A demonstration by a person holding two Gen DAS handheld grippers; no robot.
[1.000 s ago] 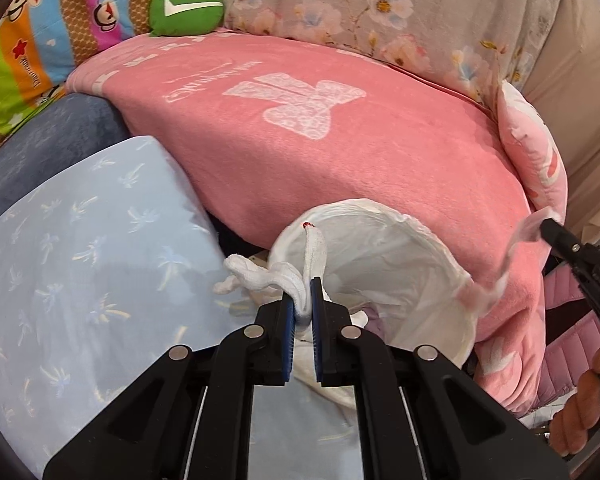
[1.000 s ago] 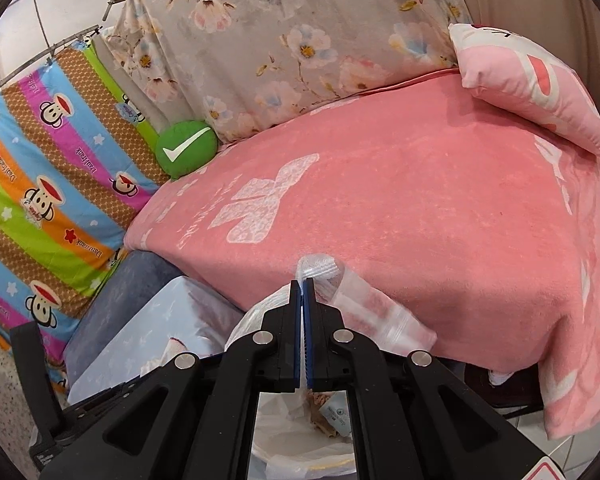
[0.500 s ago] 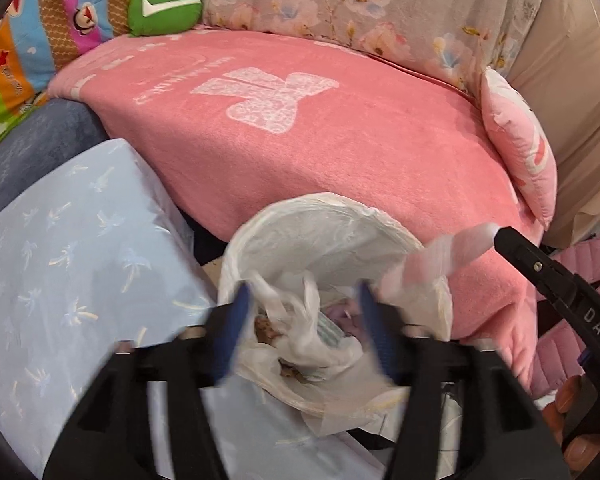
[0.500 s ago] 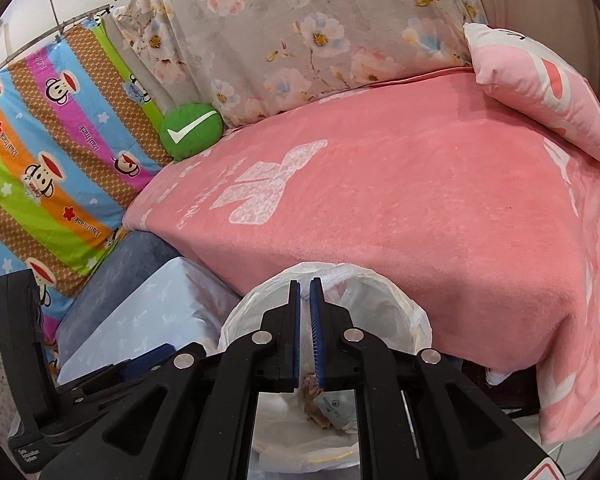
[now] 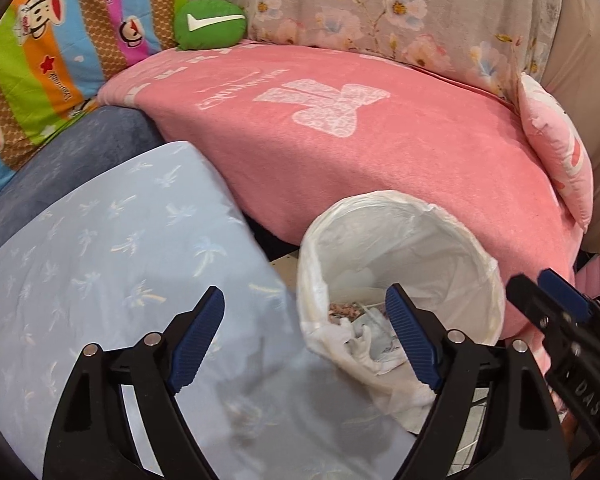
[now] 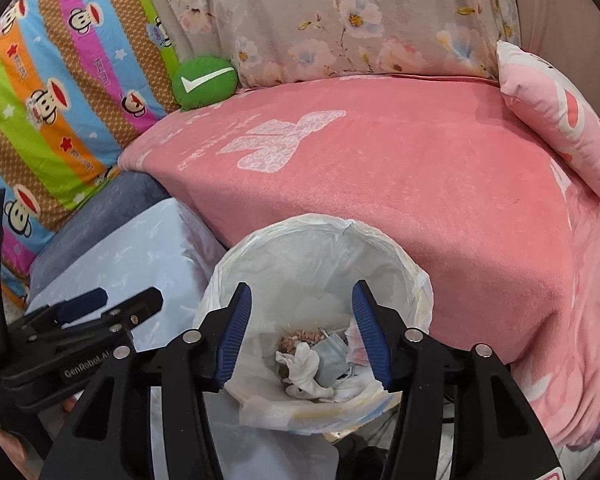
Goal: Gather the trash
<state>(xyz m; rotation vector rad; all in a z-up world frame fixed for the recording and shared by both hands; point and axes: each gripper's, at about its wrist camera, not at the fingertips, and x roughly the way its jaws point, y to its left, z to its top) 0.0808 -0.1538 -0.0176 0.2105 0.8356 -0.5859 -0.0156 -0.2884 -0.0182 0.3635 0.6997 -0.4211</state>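
Note:
A waste bin lined with a white plastic bag (image 5: 400, 240) stands against the pink-covered couch; in the right wrist view the bin (image 6: 312, 260) sits straight ahead. Crumpled white tissue (image 5: 356, 340) and other scraps lie at its bottom, and the tissue (image 6: 304, 364) rests beside a grey-blue piece (image 6: 332, 360). My left gripper (image 5: 304, 300) hovers over the bin's left rim, jaws opening with nothing between them. Directly above the bin, my right gripper (image 6: 302, 294) also has its jaws opening and holds nothing. Each gripper shows at the edge of the other's view.
A pink blanket (image 5: 380, 152) covers the couch behind the bin. A pale blue patterned cushion (image 5: 120, 260) lies left of the bin, over a dark blue one. A green check-mark pillow (image 5: 208, 24), a pink pillow (image 6: 556, 116) and a striped monkey quilt (image 6: 60, 92) stand farther back.
The left gripper let go of the white tissue and the right released a clear plastic wrapper; both dropped into the bin. Both sets of jaws widened, and the right gripper moved over the bin.

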